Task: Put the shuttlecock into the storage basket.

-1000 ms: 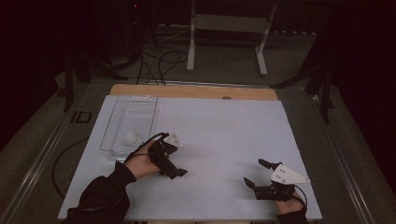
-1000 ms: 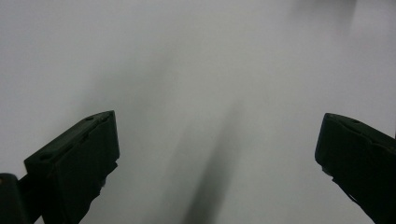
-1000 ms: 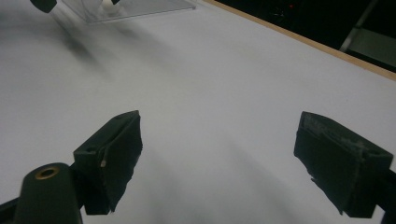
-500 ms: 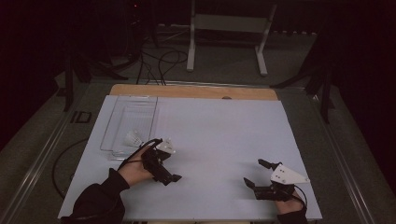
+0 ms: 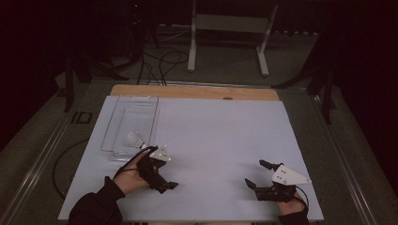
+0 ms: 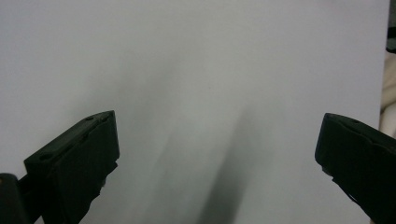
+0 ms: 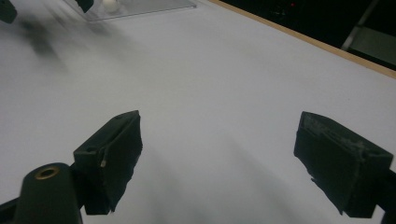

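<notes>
Since the earlier frames, the left hand-held gripper (image 5: 162,180) has drawn back from the tray (image 5: 119,123) toward the counter's (image 5: 220,131) near edge; its jaws stand wide apart and empty. Shuttlecock (image 5: 134,139) lies inside the tray, near its front end. Right hand-held gripper (image 5: 256,174) rests at the near right, jaws likewise apart.

White table sheet (image 5: 220,140) across table; wooden edge strip (image 5: 195,92) at 12 o'clock; metal stand legs (image 5: 227,40) on floor beyond; black cables (image 5: 157,63) at 11 o'clock.
</notes>
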`<move>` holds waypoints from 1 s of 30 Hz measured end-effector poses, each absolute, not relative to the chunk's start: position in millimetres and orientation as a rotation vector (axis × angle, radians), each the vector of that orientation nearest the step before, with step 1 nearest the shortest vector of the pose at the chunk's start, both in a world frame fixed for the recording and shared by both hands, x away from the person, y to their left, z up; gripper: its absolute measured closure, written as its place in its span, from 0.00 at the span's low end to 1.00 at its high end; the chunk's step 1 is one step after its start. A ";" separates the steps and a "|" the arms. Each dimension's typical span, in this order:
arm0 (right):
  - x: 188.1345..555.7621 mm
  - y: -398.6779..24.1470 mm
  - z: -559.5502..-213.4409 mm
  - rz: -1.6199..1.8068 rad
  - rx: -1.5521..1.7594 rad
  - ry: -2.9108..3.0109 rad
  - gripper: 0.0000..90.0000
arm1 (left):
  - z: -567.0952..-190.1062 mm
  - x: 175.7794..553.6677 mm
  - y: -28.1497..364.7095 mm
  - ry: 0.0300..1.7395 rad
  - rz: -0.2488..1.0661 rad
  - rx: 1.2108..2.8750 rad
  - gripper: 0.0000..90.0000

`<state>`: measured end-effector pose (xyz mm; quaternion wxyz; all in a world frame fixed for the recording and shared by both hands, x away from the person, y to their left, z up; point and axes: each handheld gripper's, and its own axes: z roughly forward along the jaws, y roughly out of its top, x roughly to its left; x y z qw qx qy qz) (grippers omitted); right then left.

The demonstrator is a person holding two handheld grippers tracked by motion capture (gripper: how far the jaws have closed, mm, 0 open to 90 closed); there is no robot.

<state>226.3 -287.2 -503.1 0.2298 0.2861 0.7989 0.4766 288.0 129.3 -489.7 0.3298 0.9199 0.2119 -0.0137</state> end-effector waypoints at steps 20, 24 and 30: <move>226.2 -285.8 -503.1 1.310 0.785 2.204 0.17 | -508.1 264.7 160.6 0.606 0.014 2.344 0.00; 226.6 -285.7 -503.6 1.306 0.785 2.207 0.17 | -513.2 261.1 167.3 0.631 0.014 2.332 0.00; 226.5 -285.8 -503.4 1.307 0.784 2.207 0.17 | -517.5 257.6 174.6 0.679 0.019 2.317 0.00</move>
